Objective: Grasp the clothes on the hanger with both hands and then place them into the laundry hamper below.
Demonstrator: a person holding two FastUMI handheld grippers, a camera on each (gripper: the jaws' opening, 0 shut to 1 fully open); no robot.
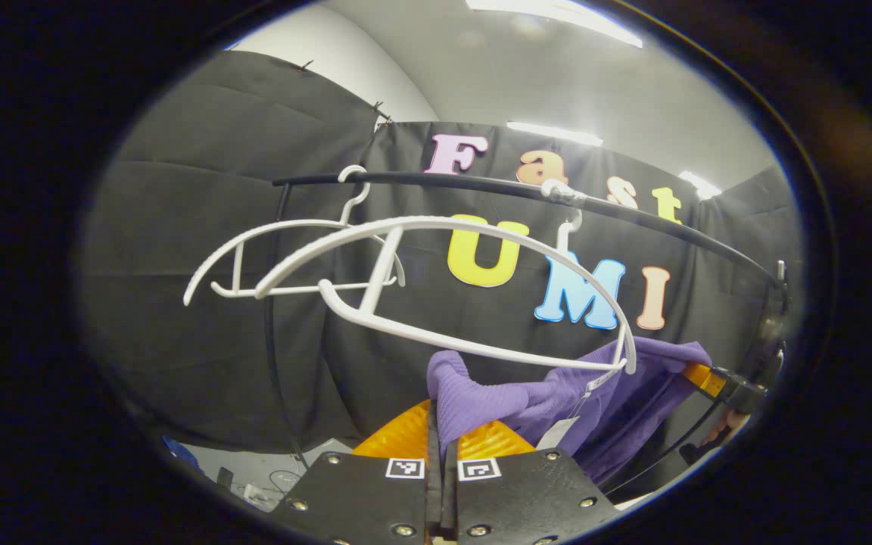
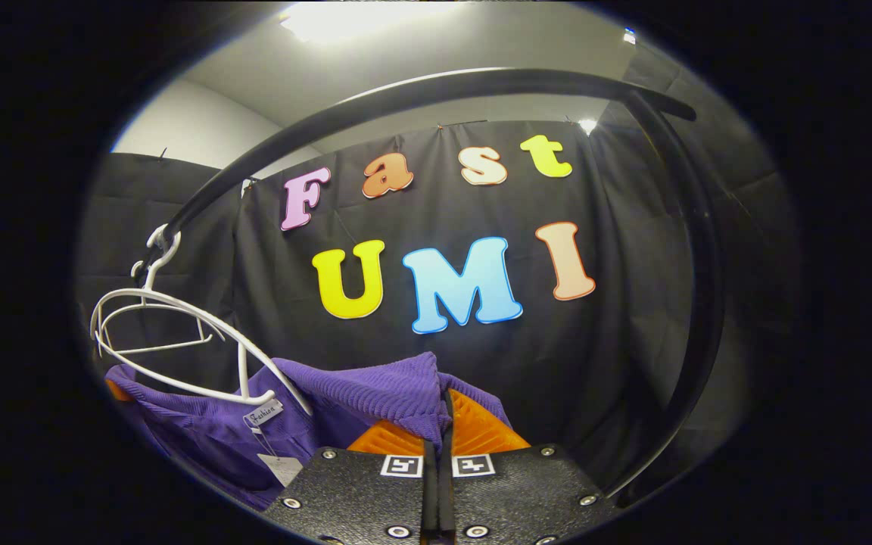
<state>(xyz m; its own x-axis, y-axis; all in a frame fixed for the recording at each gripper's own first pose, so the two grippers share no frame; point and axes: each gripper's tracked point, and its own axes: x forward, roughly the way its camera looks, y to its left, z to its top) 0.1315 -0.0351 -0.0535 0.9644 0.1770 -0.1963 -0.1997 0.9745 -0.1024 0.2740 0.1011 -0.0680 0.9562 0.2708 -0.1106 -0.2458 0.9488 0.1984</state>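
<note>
A purple ribbed garment (image 1: 557,401) is stretched between both grippers below the black rail (image 1: 481,184). In the left gripper view my left gripper (image 1: 442,435) is shut on a bunched fold of it. In the right gripper view my right gripper (image 2: 442,424) is shut on another fold of the purple garment (image 2: 375,390). The near white hanger (image 1: 443,227) tilts on the rail, and its lower tip touches the garment's collar by the label (image 1: 602,381). The right gripper (image 1: 716,382) and a hand show at the far right of the left gripper view.
A second bare white hanger (image 1: 277,257) hangs further along the rail. The rack's black upright (image 2: 697,303) curves down on the right of the right gripper view. Both hangers (image 2: 171,333) sit at that view's left, and a paper tag (image 2: 281,468) dangles from the garment.
</note>
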